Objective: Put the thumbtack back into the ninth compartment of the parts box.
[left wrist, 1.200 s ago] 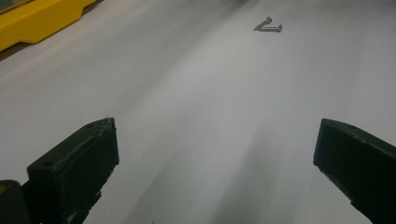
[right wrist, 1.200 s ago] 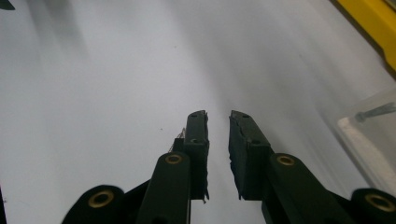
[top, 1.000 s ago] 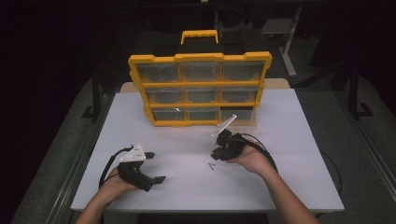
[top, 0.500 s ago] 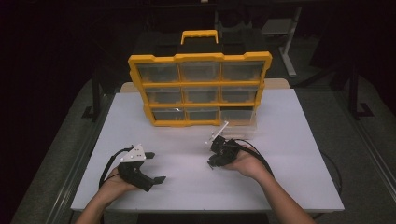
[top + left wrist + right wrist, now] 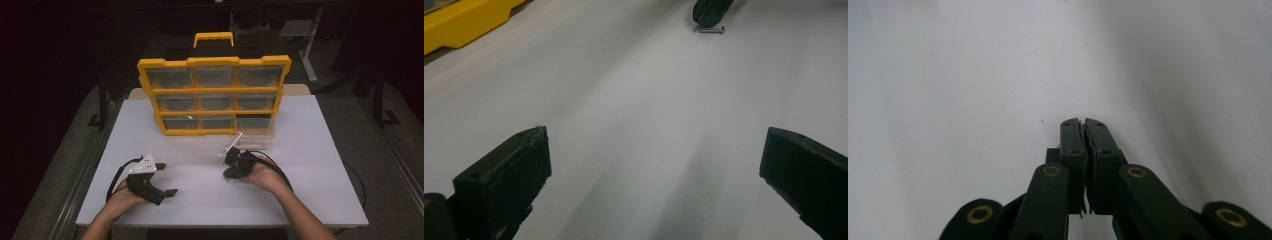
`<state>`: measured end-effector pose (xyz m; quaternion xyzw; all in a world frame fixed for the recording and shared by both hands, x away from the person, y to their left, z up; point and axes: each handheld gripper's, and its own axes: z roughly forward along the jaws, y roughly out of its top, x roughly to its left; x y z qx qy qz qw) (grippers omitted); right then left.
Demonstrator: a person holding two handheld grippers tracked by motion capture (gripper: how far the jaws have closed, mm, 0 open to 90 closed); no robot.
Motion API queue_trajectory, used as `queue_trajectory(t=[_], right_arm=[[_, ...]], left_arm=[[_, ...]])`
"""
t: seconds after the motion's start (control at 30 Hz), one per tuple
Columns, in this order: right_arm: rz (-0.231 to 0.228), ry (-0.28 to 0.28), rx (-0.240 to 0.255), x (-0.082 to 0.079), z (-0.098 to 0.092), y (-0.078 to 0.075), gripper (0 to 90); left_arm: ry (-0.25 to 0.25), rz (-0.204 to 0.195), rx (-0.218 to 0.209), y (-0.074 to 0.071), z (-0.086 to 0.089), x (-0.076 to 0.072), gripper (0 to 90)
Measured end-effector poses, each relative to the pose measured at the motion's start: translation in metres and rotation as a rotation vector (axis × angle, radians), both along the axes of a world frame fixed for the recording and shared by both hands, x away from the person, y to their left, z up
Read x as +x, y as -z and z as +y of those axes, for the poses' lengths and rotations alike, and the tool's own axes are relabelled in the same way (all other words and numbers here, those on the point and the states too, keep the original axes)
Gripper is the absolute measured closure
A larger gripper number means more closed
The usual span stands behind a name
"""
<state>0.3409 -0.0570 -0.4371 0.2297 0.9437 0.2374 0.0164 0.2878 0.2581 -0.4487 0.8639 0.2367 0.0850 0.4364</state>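
A small metal screw (image 5: 710, 30) lies on the white table (image 5: 200, 150), right under the tip of my right gripper (image 5: 709, 12). In the high view that right gripper (image 5: 227, 175) points down at the table near the centre, in the person's right hand. Its jaws have just been closing and now meet pad to pad (image 5: 1084, 122); I see nothing between the pads, and I cannot tell whether the screw is pinched. My left gripper (image 5: 167, 180) rests on the table at the front left, jaws wide apart (image 5: 654, 165) with only bare table between them.
A yellow organizer (image 5: 214, 95) with clear drawers and a top handle stands upright at the back of the table; its corner shows in the left gripper view (image 5: 464, 20). Its bottom-right drawer (image 5: 256, 137) looks pulled out. Cables trail from both grippers.
The right gripper has shifted slightly left and toward the person, tipping its jaws down onto the table, and the jaws have come together. The left gripper has stayed put.
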Motion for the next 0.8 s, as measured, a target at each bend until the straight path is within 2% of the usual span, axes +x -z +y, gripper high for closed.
queue_trajectory(t=[0.43,0.8], right_arm=[[0.0,0.005,0.003,0.001,-0.002,-0.002,86.4],[0.002,0.012,0.029,0.006,-0.007,-0.018,86.4]], left_arm=[[-0.002,-0.001,-0.003,0.0,0.001,0.0,0.0],[-0.001,0.002,0.001,0.0,0.001,0.001,0.0]])
